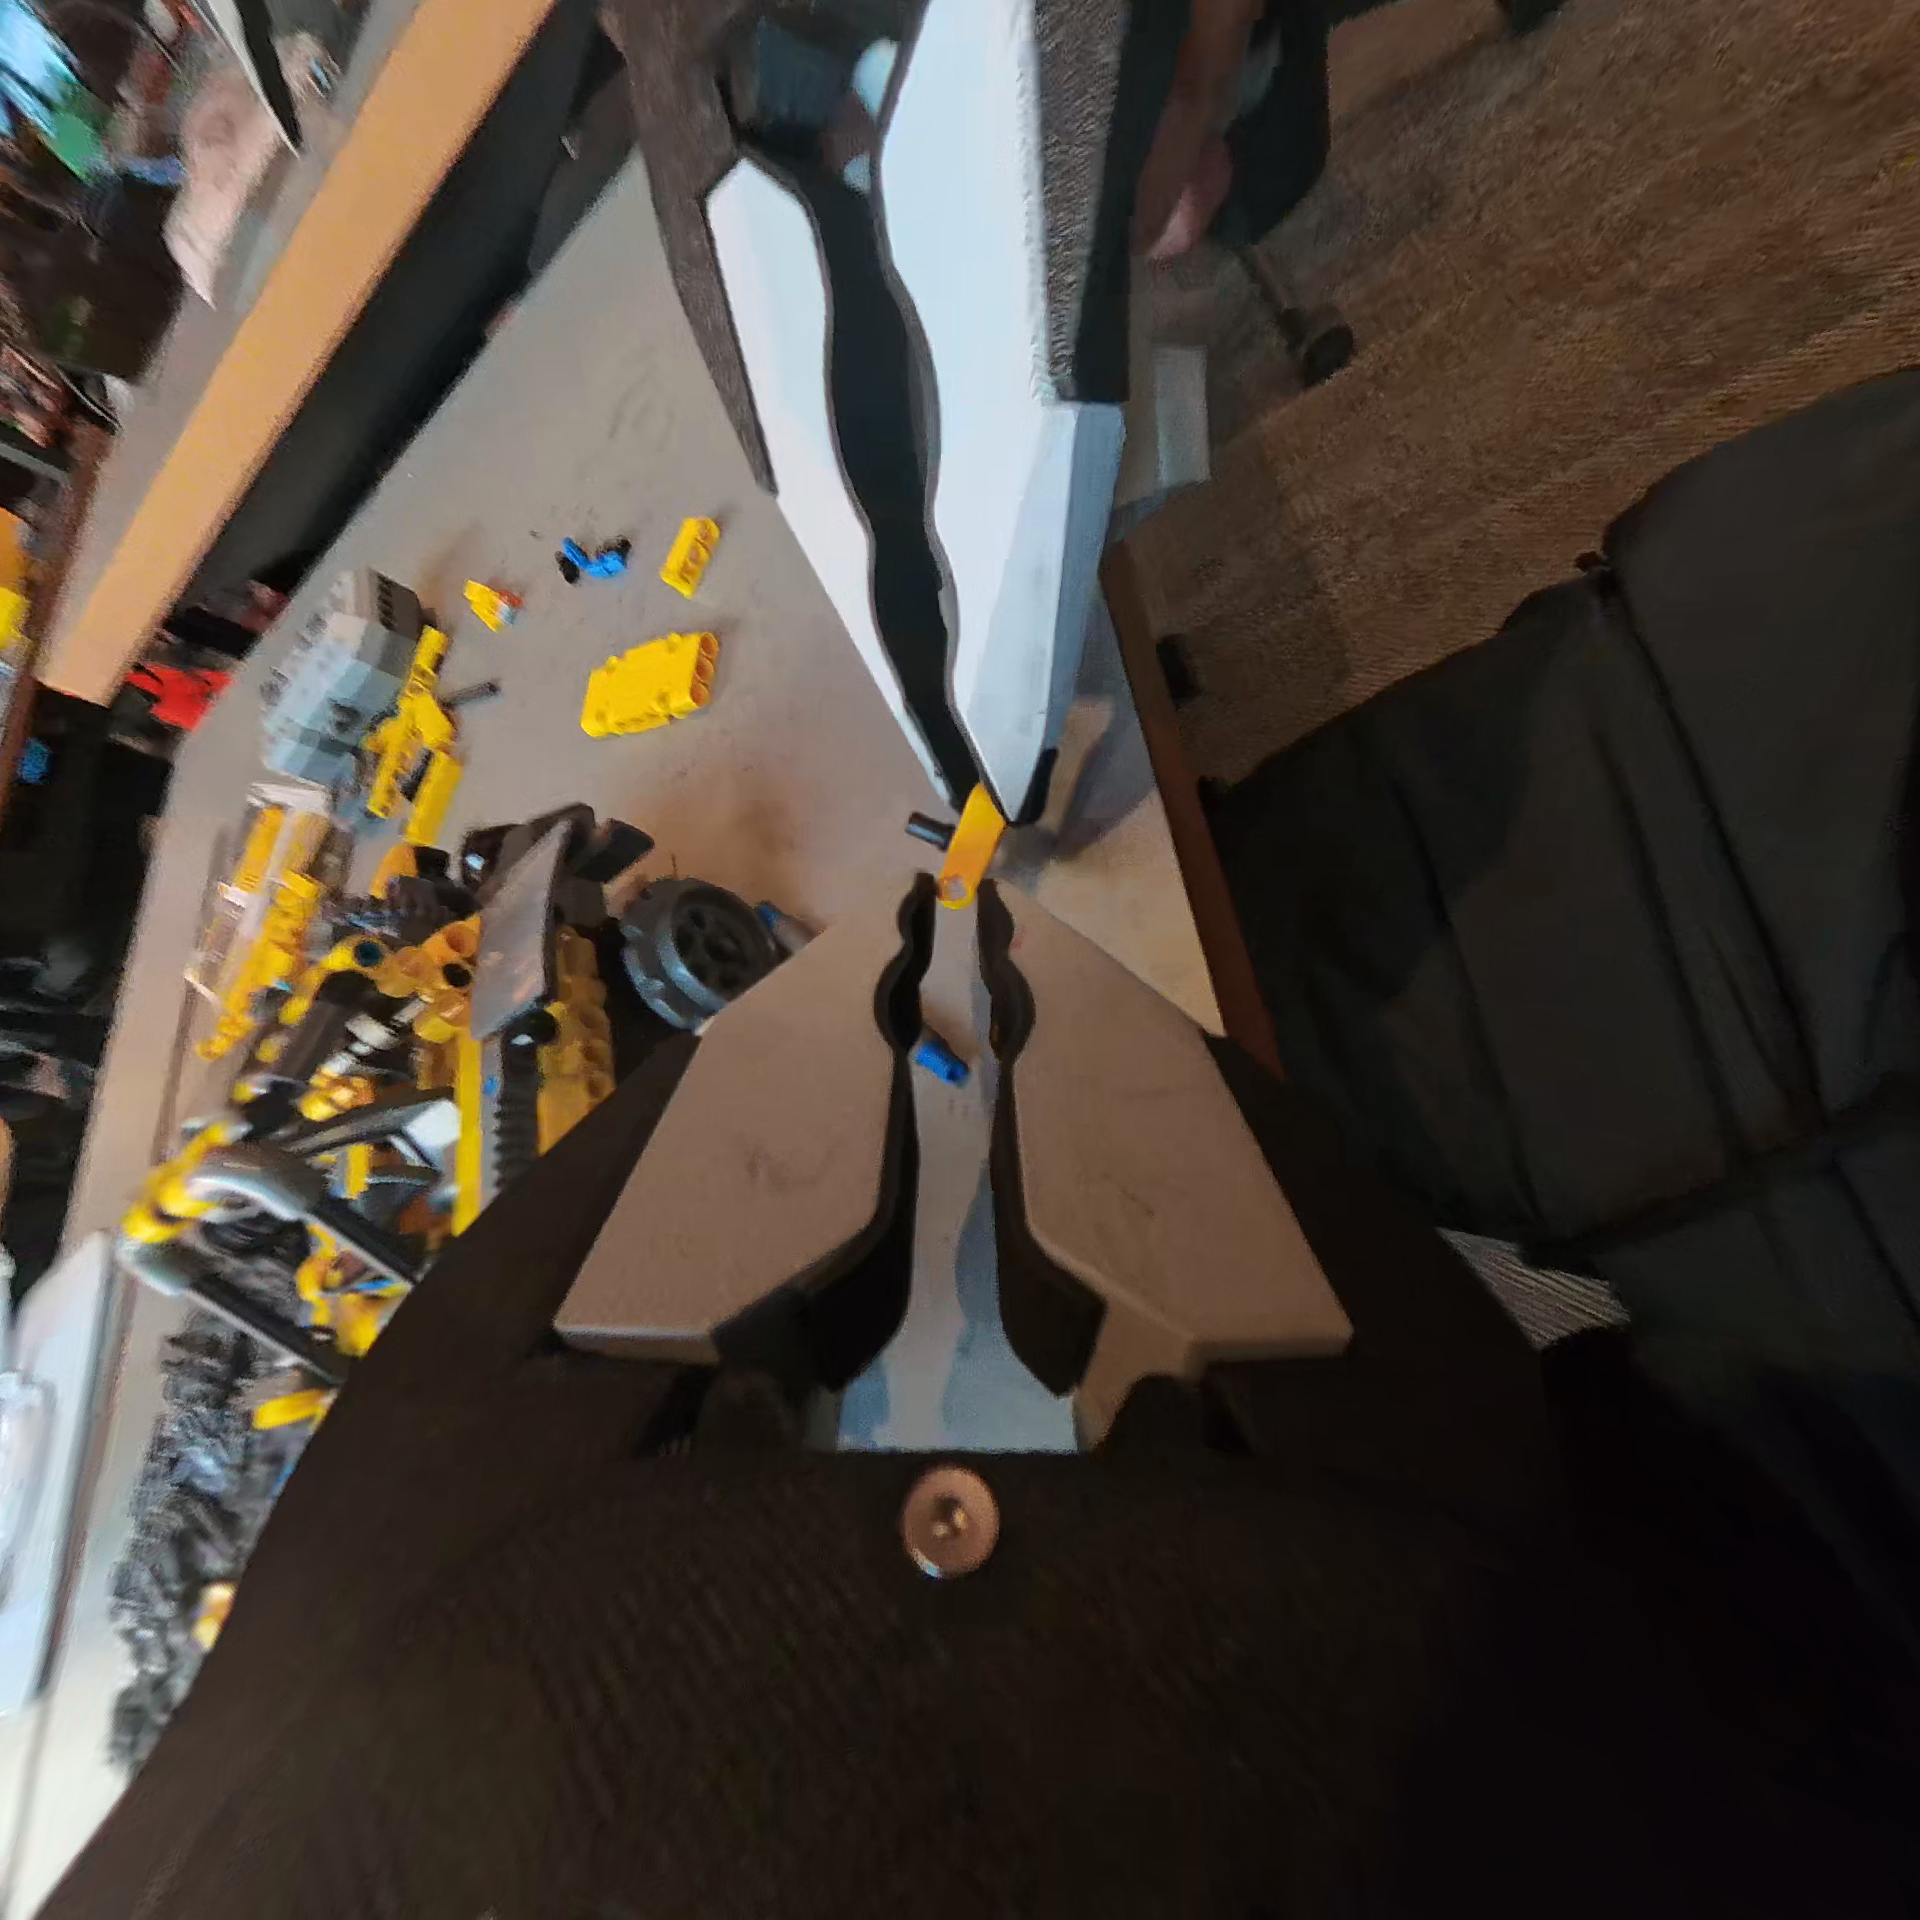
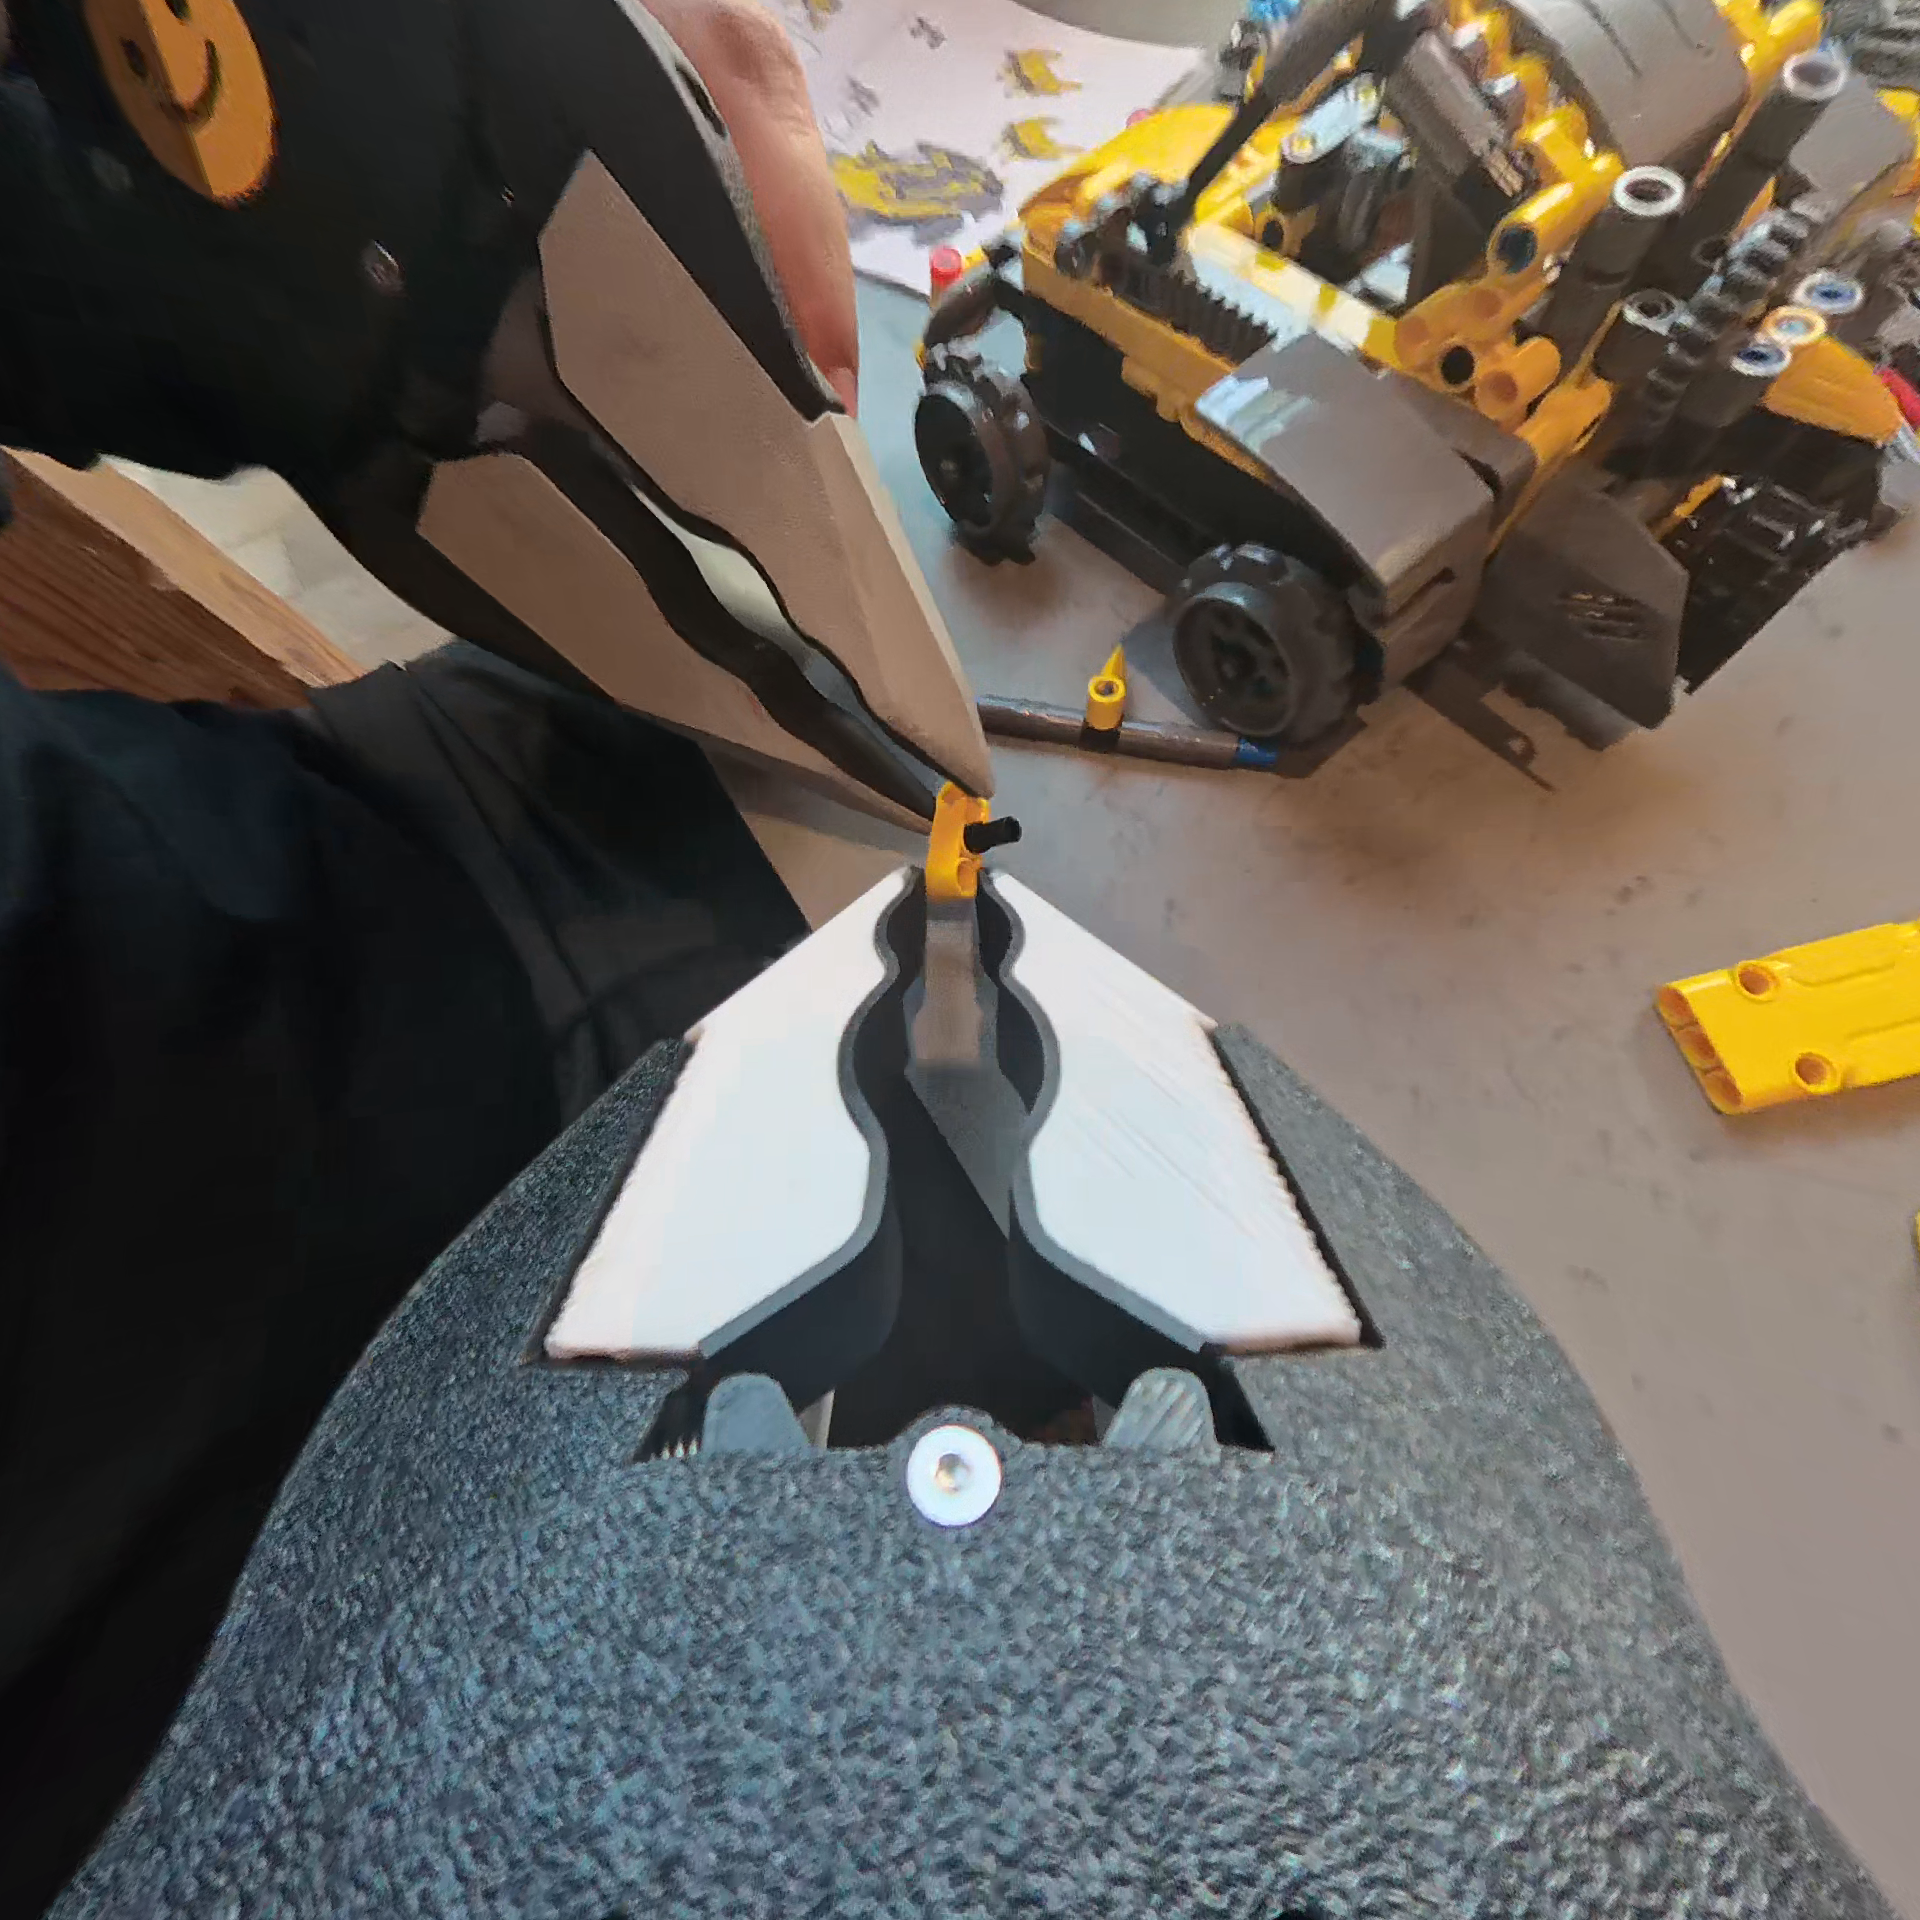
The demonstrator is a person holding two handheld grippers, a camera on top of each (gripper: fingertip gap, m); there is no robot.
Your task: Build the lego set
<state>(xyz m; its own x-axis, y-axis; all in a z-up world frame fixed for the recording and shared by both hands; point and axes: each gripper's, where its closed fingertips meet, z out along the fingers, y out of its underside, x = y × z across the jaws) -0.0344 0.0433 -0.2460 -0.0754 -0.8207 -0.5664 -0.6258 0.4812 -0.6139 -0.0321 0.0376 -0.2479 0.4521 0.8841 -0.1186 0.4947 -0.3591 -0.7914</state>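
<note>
A small yellow beam [image 1: 971, 844] with a black pin [image 1: 925, 828] through it hangs above the grey table [image 1: 790, 758], held from both ends. My left gripper [image 1: 954, 896] is closed on its holed end. My right gripper [image 1: 1000, 812], with white fingers, comes in from the top of the left wrist view and pinches the other end. In the right wrist view the beam [image 2: 954, 847] sits between my right gripper's tips [image 2: 951, 883], the black pin [image 2: 1000, 831] sticks out to the right, and the left gripper [image 2: 961, 795] reaches in from the upper left.
A yellow and grey brick-built vehicle [image 2: 1403, 395] stands on the table, also in the left wrist view [image 1: 416, 1039]. Near it lie a dark axle with a yellow connector [image 2: 1122, 727], a yellow panel [image 2: 1797, 1013], a blue pin [image 1: 940, 1062] and loose yellow bricks [image 1: 691, 556]. A black chair [image 1: 1558, 935] is past the table edge. Only a small space, under 4 cm, lies between the two pairs of fingers.
</note>
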